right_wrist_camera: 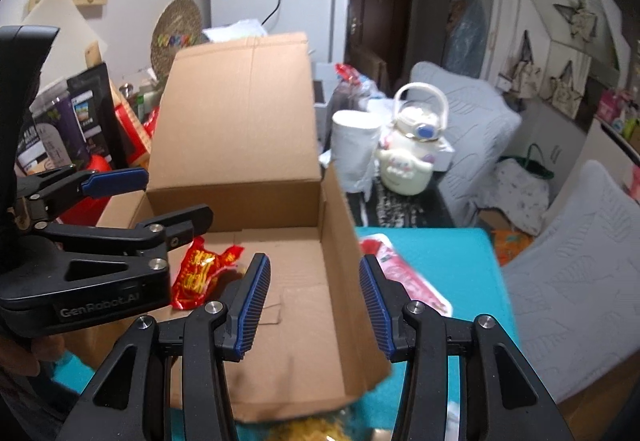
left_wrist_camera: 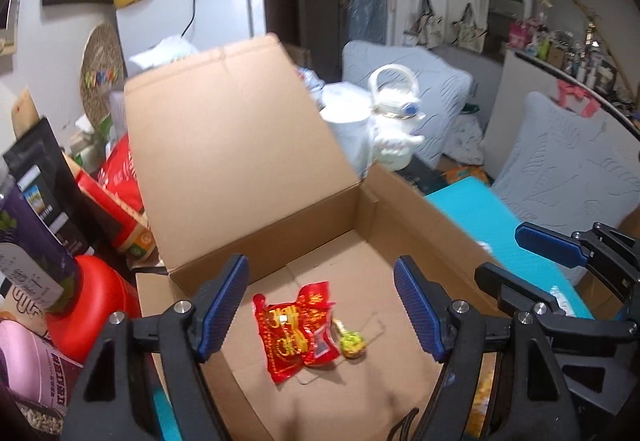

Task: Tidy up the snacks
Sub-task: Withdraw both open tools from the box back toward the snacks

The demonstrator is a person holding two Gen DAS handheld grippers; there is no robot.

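In the right wrist view we see the red snack packet [right_wrist_camera: 200,273] partly covered by the left gripper [right_wrist_camera: 160,197]. A yellow snack bag [right_wrist_camera: 312,433] is cut off by the bottom edge. We cannot read the packet's blurred print.

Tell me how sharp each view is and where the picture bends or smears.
Left wrist view: the cardboard box lid edge smears, the red snack packet is soft, and the corners go black from the fisheye. Right wrist view: the box's near wall blurs heavily, the left tongs stay crisp, and the room's walls bow outward.
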